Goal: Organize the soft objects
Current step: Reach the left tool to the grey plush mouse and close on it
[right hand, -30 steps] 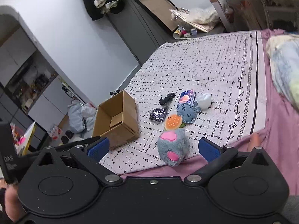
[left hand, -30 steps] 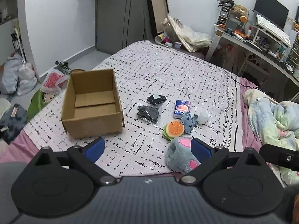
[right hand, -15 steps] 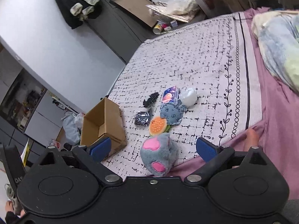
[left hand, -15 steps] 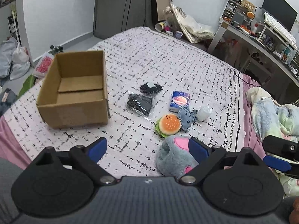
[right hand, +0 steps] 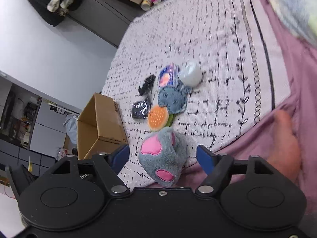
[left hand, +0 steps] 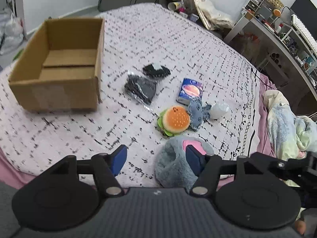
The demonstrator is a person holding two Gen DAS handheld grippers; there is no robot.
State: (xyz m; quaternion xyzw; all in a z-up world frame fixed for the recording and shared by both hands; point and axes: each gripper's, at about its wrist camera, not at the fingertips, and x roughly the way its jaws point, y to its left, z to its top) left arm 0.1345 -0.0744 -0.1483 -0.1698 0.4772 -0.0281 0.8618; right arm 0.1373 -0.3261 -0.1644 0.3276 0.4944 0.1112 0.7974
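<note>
Nearby, burger toy [left hand: 174, 120] behind grey plush [right hand: 163, 158]; both grippers agape, empty.

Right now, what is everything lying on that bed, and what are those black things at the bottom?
cardboard box: one, brown, open, left on the bedspread.
black packets: two, wrapped, beside the box.
small carton: one, blue with orange print, mid-bed.
burger toy: one, orange and green, near the carton.
blue plush: one, touching the burger toy.
white bundle: one, right of the plush.
grey slipper: one, pink pads, nearest edge.
left gripper: open.
right gripper: open, slipper between its fingers.
</note>
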